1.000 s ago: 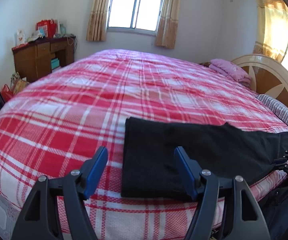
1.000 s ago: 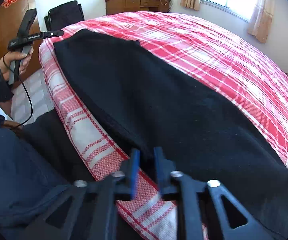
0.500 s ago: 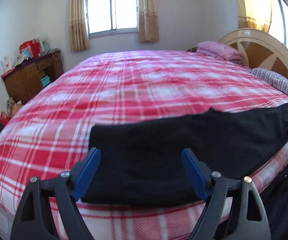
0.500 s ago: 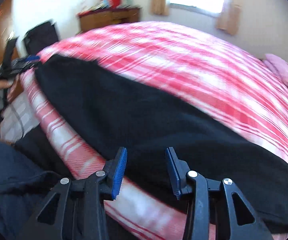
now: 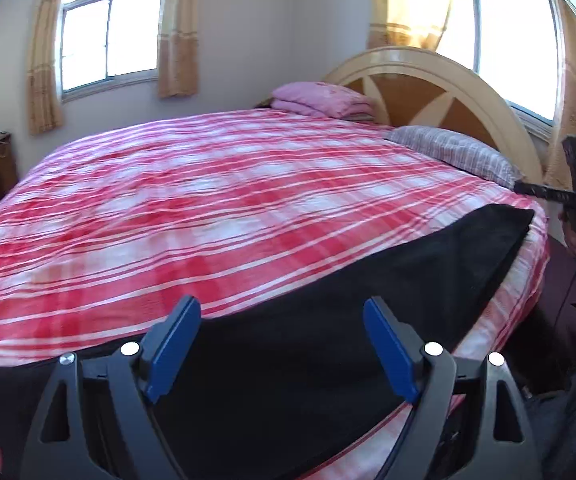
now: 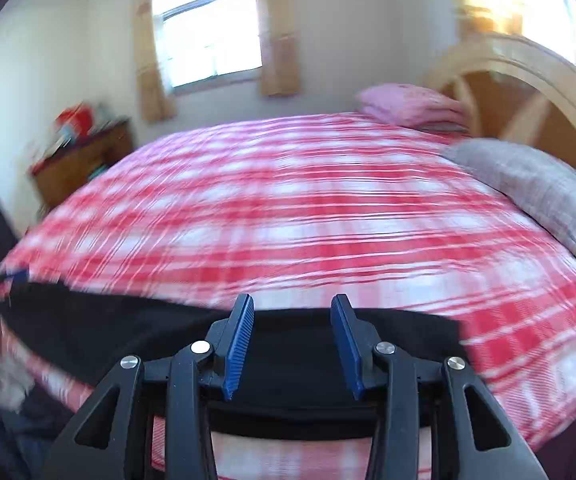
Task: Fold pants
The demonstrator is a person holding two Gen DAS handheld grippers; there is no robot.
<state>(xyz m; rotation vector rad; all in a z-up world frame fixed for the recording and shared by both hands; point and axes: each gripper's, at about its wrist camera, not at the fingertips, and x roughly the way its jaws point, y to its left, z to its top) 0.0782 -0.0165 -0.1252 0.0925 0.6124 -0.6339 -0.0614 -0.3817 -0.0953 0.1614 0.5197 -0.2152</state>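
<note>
Hovering with both jaws parted and empty: left gripper (image 5: 275, 344), right gripper (image 6: 292, 340). Beyond, black pants (image 5: 328, 320) flat along near bed (image 5: 207, 208) edge, apparently folded lengthwise; crosswise folds probably left.

This is a bedroom in a home. A wide bed (image 5: 207, 208) under a red and white checked cover fills most of the room, with a curved wooden headboard (image 5: 428, 80) at its head. A grey striped pillow (image 5: 456, 152) and a folded pink blanket (image 5: 320, 100) lie by the headboard. Beige curtains (image 5: 177, 32) hang beside a bright window (image 5: 107, 36) in plain white walls, and a wooden dresser (image 6: 83, 164) with clutter on top stands against the wall.
</note>
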